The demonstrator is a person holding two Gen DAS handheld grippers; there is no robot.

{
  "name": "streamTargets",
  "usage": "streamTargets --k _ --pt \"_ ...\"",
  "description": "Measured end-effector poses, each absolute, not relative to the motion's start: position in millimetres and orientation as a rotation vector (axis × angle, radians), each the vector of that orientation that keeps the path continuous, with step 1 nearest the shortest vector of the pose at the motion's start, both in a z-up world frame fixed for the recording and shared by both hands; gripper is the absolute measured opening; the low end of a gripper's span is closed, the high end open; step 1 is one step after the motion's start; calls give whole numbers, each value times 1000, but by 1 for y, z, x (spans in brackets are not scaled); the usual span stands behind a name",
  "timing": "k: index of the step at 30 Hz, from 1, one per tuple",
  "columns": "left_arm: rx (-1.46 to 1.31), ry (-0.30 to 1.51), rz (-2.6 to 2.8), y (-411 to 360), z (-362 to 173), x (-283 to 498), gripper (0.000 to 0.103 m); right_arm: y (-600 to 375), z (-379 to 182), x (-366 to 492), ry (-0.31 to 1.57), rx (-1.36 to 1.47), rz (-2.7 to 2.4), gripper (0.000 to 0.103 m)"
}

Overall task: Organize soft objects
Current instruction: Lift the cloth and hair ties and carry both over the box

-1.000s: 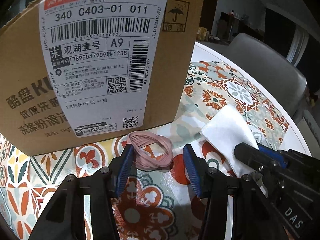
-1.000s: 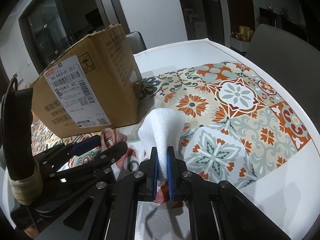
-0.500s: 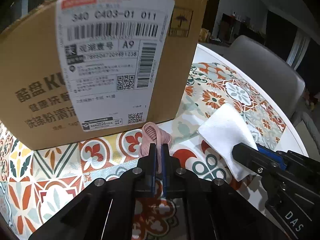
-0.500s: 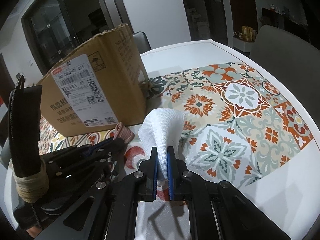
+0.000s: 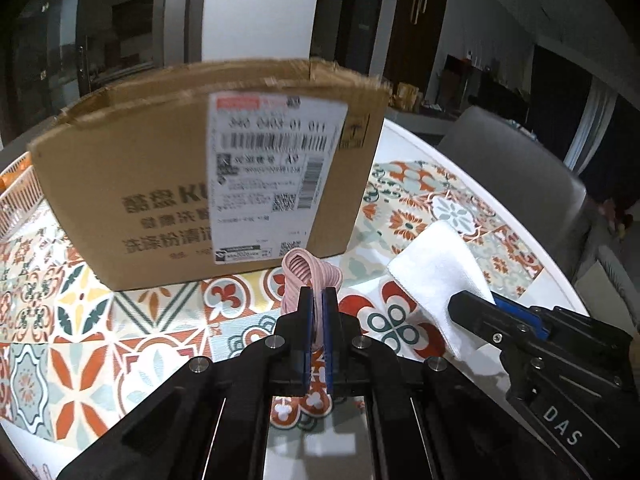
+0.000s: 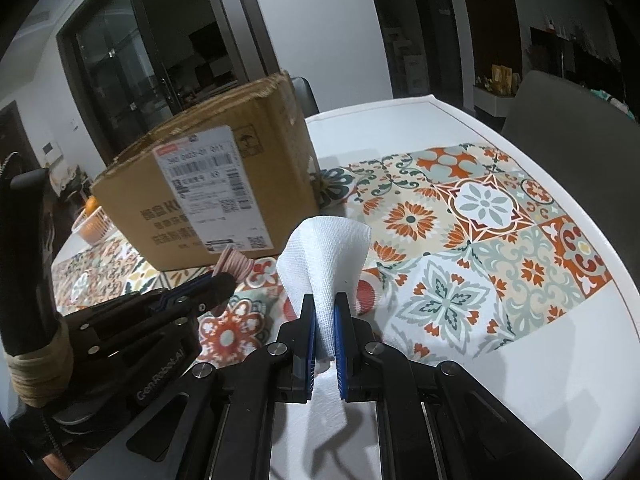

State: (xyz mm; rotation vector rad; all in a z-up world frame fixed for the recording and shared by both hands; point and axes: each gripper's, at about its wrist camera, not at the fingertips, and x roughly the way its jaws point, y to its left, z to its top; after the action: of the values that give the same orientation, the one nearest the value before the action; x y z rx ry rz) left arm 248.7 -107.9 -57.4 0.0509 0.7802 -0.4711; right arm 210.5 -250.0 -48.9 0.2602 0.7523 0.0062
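The pink hair band point(image 5: 310, 276), seen from the left wrist, is pinched between the blue pads of the left gripper point(image 5: 316, 300), which are pressed nearly together on it. Its loop pokes out ahead of the tips, just in front of the cardboard box point(image 5: 140, 200) and seemingly clear of the patterned tablecloth point(image 5: 80, 312). To the right of the box, the white cloth point(image 5: 436, 272) hangs from the right gripper point(image 5: 476, 306), whose tips are seen side-on. The box top appears open, so it is likely where both soft things belong. A white basket point(image 5: 16, 196) peeks out at the box's left.

From the right wrist, the white cloth point(image 6: 326, 256) stands up in a folded cone, clamped at its lower edge by the right gripper point(image 6: 324, 320), pads closed on the fabric. It sits just right of the box's near corner point(image 6: 288, 184). The left gripper point(image 6: 218, 280) holds the band point(image 6: 234, 266) against the box's front face.

The risks, as I judge them: only a few strands of the band are caught, so a quick swing could let the elastic spring free. The cloth is held by one edge and could drag on the box rim point(image 6: 224, 96) and pull out. The grippers are close together and could knock each other over the opening.
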Motion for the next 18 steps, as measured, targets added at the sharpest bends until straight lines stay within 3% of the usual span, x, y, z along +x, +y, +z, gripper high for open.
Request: streamTargets --k 18 --pt "14 598 -448 -69 14 210 6 -226 8 188 626 234 40 10"
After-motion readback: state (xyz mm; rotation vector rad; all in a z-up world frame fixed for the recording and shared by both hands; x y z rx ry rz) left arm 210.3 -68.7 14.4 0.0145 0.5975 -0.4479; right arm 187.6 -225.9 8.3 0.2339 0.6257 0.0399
